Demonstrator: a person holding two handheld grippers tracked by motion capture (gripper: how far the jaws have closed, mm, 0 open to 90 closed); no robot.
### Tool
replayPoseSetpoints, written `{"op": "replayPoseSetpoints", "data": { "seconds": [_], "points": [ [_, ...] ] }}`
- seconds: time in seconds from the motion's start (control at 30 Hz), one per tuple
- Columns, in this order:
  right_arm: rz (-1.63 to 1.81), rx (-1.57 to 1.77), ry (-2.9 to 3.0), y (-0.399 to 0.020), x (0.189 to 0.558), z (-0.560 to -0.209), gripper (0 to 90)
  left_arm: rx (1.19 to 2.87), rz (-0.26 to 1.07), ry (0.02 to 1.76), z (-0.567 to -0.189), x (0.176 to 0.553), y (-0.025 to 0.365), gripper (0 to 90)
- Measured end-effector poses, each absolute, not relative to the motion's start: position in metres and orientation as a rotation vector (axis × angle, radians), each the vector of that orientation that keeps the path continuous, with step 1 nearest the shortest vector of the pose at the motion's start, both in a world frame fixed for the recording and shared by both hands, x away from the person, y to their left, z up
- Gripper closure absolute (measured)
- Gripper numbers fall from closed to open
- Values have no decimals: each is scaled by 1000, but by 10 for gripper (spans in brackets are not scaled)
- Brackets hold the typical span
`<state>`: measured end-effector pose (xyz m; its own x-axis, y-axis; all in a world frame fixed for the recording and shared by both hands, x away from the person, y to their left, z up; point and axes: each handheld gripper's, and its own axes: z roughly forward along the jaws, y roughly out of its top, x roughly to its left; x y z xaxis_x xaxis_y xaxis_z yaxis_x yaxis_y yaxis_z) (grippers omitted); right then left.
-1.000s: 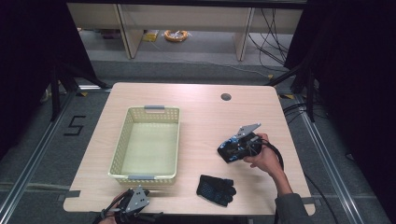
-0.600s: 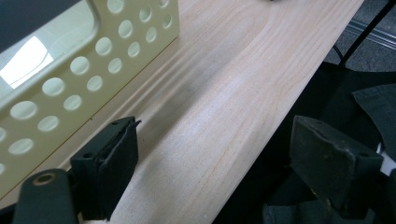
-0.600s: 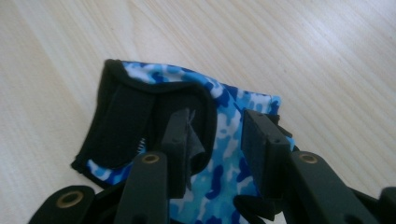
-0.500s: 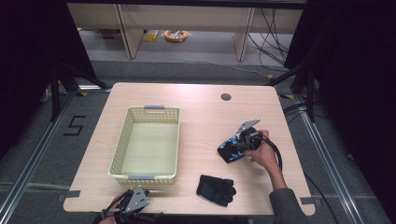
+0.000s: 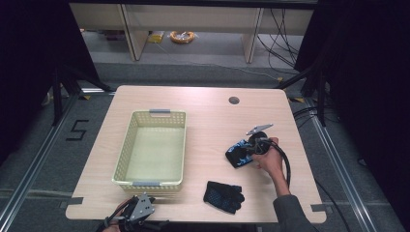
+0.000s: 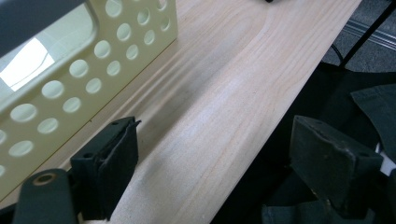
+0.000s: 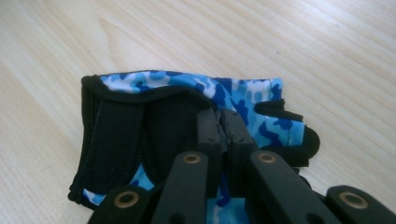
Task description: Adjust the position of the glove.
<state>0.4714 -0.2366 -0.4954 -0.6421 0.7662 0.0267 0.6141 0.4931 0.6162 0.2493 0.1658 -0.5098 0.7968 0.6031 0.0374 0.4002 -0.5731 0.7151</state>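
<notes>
Your right tongs (image 7: 223,122) are pinching together on the blue camouflage glove (image 7: 187,116); in the right gripper view the two black jaws are meeting with a fold of its fabric caught between them. That glove is sitting on the worktop (image 5: 212,116), its black cuff and strap lying to the left of the jaws and its blue patterned panel running off to the right. In the high view your right hand (image 5: 269,160) is wrapping the gripper body just right of the glove (image 5: 239,153), at the right-centre of the worktop, with the cable looping back along your forearm.

Your left tongs (image 6: 210,163) are standing wide apart and gripping nothing. In the left gripper view one pad is hovering over the wood beside the perforated wall of the basket (image 6: 93,60), while the other is hanging past the worktop's near edge (image 6: 224,107) over dark fabric. In the high view the left tongs (image 5: 138,212) are resting at the near edge, just below the basket's front rim.

The pale yellow basket (image 5: 124,154) is occupying the left-centre of the worktop. A second, black glove (image 5: 223,195) is lying near the front edge, between the two grippers and well apart from the basket.
</notes>
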Motion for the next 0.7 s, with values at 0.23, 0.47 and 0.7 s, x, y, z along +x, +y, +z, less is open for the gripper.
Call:
{"op": "replayPoseSetpoints", "data": {
  "seconds": [0.23, 0.47, 0.7],
  "points": [
    [885, 1265, 2431, -237, 462, -486, 890, 2239, 364, 739, -509, 250, 166, 159],
    [1028, 1285, 2339, -240, 436, -440, 891, 2203, 330, 752, -507, 247, 162, 160],
    [1199, 1272, 2251, -241, 406, -418, 891, 2207, 367, 727, -503, 248, 162, 161]
  ]
}}
